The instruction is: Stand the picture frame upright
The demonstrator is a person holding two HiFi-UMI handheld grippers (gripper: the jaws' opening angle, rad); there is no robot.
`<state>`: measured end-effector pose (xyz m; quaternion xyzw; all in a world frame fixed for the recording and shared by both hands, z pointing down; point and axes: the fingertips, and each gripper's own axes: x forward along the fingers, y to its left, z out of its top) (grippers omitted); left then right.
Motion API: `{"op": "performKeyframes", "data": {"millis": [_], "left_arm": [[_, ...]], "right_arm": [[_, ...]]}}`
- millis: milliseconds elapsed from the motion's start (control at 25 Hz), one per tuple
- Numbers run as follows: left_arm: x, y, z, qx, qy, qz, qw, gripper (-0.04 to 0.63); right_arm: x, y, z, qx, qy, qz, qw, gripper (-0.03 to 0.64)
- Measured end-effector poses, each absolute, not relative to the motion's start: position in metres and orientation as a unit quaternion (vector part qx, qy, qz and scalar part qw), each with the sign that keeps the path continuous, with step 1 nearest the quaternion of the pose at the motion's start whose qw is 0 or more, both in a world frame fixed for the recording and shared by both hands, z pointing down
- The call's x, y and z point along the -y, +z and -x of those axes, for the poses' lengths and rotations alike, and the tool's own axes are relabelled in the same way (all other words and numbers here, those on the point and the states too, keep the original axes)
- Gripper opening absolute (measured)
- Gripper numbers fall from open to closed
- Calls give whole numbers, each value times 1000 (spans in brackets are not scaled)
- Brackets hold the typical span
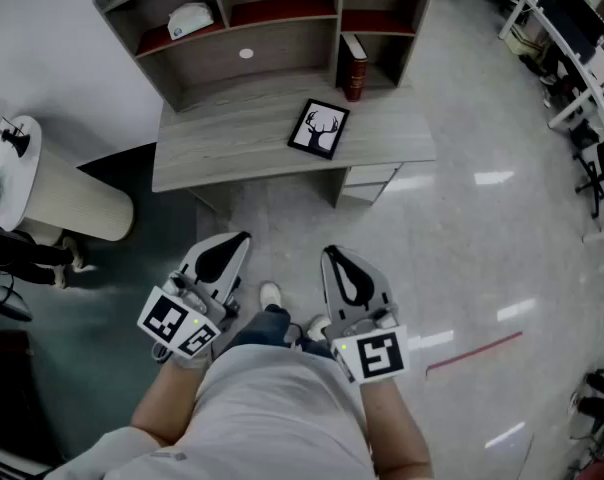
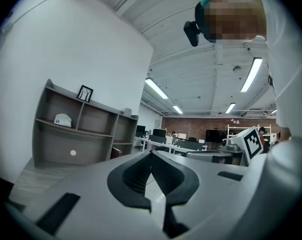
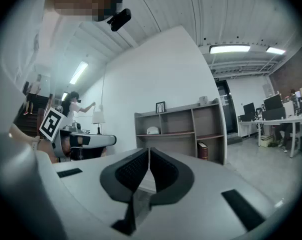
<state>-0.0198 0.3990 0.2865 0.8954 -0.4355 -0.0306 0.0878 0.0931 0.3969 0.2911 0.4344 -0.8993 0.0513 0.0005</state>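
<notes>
Head view: the left gripper (image 1: 239,238) and right gripper (image 1: 329,253) are held side by side in front of the person's waist. The forearms are bent, and both grippers point level toward the desk (image 1: 212,153), well apart from it. The left gripper view shows its jaws closed tip to tip and empty. The right gripper view shows the same.

Only bare floor (image 1: 282,208) lies between the grippers and the desk. A round side table (image 1: 12,163) stands at far left.

The frame (image 1: 318,128) lies flat and face up on the right part of the desktop, near the front edge, with its antler print showing. Behind it is a shelf (image 1: 272,43). A white cap (image 1: 190,18) sits in its upper left bay and a red book (image 1: 354,66) stands upright in a right bay, just behind the frame.

Both gripper views show a second frame (image 2: 85,93) upright on the shelf top, which the head view does not show. Only the right gripper view shows a lamp (image 3: 98,118) and another person (image 3: 73,104).
</notes>
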Motion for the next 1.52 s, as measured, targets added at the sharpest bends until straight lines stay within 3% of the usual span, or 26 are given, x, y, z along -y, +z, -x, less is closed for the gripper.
{"op": "performKeyframes", "data": {"millis": [680, 1040, 1520], "left_arm": [[-327, 299, 90, 410, -39, -906, 99, 15], [-281, 307, 145, 394, -51, -911, 112, 15], [-229, 329, 152, 407, -42, -904, 126, 15]], "right_arm": [[-326, 309, -45, 871, 64, -486, 30, 25], [-292, 316, -9, 855, 124, -503, -24, 20], [-226, 324, 10, 873, 106, -476, -8, 18]]}}
